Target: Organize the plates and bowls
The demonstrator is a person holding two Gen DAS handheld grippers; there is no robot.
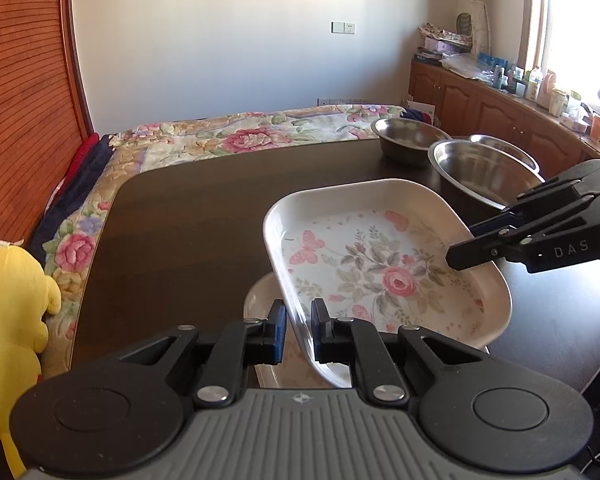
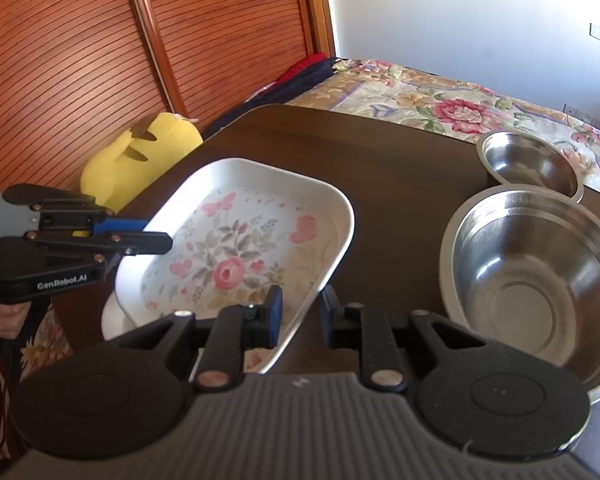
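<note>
A white rectangular plate with a rose print [image 1: 380,264] [image 2: 236,248] is held tilted above the dark table [image 1: 188,216]. My left gripper [image 1: 299,320] straddles its near rim, one finger on each side, and looks shut on it. My right gripper [image 2: 300,312] straddles the opposite rim in the same way; it also shows in the left wrist view [image 1: 456,254]. A second pale plate [image 1: 260,296] [image 2: 114,320] lies on the table under the lifted one. Three steel bowls stand beyond: a large one [image 2: 528,280] [image 1: 476,172], a small one [image 2: 528,164] [image 1: 408,136], and a third [image 1: 508,148] behind.
A yellow plush toy [image 1: 8,312] [image 2: 140,152] sits off the table's left edge. A bed with a floral cover [image 1: 240,132] lies behind the table. A wooden slatted door [image 2: 80,40] is at the left, low cabinets with clutter [image 1: 520,96] at the right.
</note>
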